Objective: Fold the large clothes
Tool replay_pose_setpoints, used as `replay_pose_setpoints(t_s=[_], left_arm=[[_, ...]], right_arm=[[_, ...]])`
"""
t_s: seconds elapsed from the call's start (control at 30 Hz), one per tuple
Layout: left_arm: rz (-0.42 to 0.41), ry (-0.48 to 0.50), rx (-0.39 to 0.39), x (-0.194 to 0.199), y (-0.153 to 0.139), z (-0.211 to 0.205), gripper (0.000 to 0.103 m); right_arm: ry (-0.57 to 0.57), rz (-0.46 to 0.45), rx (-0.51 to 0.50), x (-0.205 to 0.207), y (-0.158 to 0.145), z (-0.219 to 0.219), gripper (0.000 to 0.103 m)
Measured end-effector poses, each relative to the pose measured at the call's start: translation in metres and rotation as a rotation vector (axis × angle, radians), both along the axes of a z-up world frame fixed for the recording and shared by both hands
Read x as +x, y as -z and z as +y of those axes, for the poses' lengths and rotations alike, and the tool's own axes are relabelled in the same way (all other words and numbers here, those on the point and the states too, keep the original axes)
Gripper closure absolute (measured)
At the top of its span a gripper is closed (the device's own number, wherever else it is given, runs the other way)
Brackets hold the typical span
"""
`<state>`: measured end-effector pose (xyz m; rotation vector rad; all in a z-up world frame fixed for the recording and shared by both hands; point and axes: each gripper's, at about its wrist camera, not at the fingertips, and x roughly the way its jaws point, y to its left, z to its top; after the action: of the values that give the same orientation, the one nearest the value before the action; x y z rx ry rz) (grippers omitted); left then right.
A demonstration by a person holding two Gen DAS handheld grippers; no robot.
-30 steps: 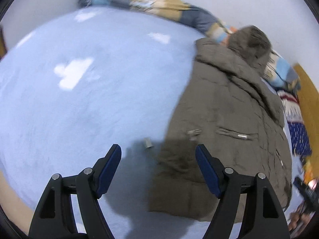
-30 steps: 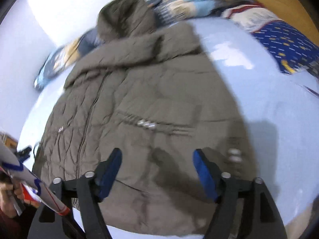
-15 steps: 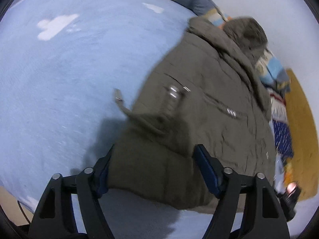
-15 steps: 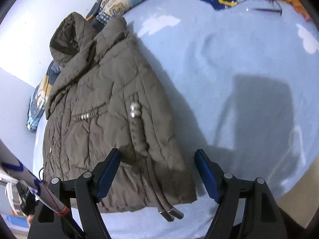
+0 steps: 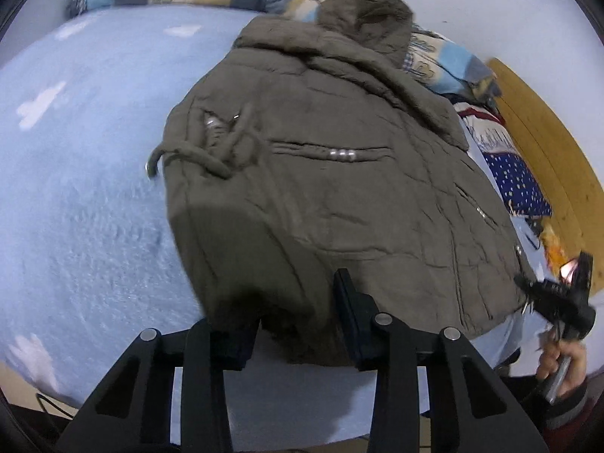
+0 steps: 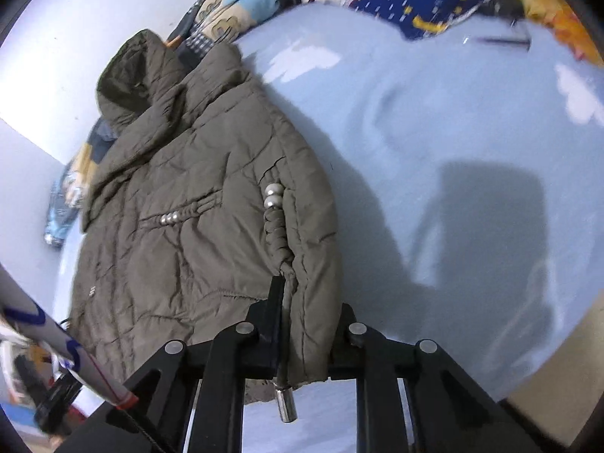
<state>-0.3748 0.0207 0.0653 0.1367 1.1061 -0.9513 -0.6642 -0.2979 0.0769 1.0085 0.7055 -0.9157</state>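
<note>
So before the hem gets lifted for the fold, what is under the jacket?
The light blue blanket shows around the jacket, and patterned bedding lies beneath its hood. Anything under the body is covered.

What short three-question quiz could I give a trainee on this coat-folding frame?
1. True or false: both grippers are shut on the coat's bottom hem.
2. What hangs below the right gripper? A) metal-tipped drawstring B) sock C) zipper pull
3. Where does the hood rest?

Key:
1. True; the left gripper and the right one each have their jaws closed on hem fabric.
2. A, the drawstring.
3. At the far end, against the patterned quilt by the wall, on the light blue bed.
</note>
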Motion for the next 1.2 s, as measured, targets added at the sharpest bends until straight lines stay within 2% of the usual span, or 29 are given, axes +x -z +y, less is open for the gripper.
replay_pose_setpoints(t_s=[0.1,0.13,0.17,0.23,0.27,0.4,0.57,0.67,0.8,0.93,1.03,1.1,1.17,1.2], left_arm=[[-0.004,-0.040,-0.002,0.018,-0.019,0.010,0.066],[0.012,-0.058,-0.024,0.025,-0.027,0.016,0.064],[0.021,-0.066,-0.041,0.029,-0.034,0.022,0.063],[-0.012,-0.082,-0.061,0.035,-0.057,0.035,0.063],[-0.031,-0.084,-0.067,0.036,-0.067,0.040,0.063],[-0.097,-0.070,-0.152,0.030,-0.113,0.044,0.061],[-0.139,0.032,-0.262,0.006,-0.179,0.028,0.060],[-0.139,0.090,-0.341,-0.010,-0.220,0.011,0.059],[-0.217,0.167,-0.411,-0.036,-0.278,-0.006,0.057],[-0.203,0.241,-0.473,-0.061,-0.323,-0.015,0.057],[-0.196,0.291,-0.504,-0.085,-0.346,-0.014,0.055],[-0.199,0.310,-0.528,-0.100,-0.353,-0.011,0.047],[-0.219,0.316,-0.518,-0.110,-0.350,-0.010,0.036],[-0.234,0.313,-0.495,-0.112,-0.342,-0.012,0.036]], right_arm=[[-0.012,-0.001,0.000,0.002,-0.002,0.000,0.082],[-0.010,0.006,-0.002,0.002,-0.004,0.001,0.075],[-0.002,0.023,-0.010,0.000,-0.007,0.002,0.063],[0.022,0.052,-0.037,-0.004,-0.016,0.006,0.050],[0.040,0.059,-0.076,-0.009,-0.027,0.010,0.048],[0.073,0.028,-0.221,-0.020,-0.066,0.028,0.044],[0.022,-0.038,-0.388,-0.011,-0.098,0.052,0.042],[-0.022,-0.066,-0.418,-0.005,-0.102,0.057,0.042],[-0.031,-0.086,-0.430,-0.002,-0.105,0.059,0.042],[-0.016,-0.150,-0.434,-0.009,-0.109,0.060,0.042],[-0.012,-0.175,-0.443,-0.014,-0.112,0.061,0.042],[-0.013,-0.178,-0.454,-0.015,-0.115,0.062,0.042],[-0.014,-0.186,-0.463,-0.018,-0.117,0.063,0.042],[-0.018,-0.193,-0.462,-0.018,-0.118,0.064,0.042]])
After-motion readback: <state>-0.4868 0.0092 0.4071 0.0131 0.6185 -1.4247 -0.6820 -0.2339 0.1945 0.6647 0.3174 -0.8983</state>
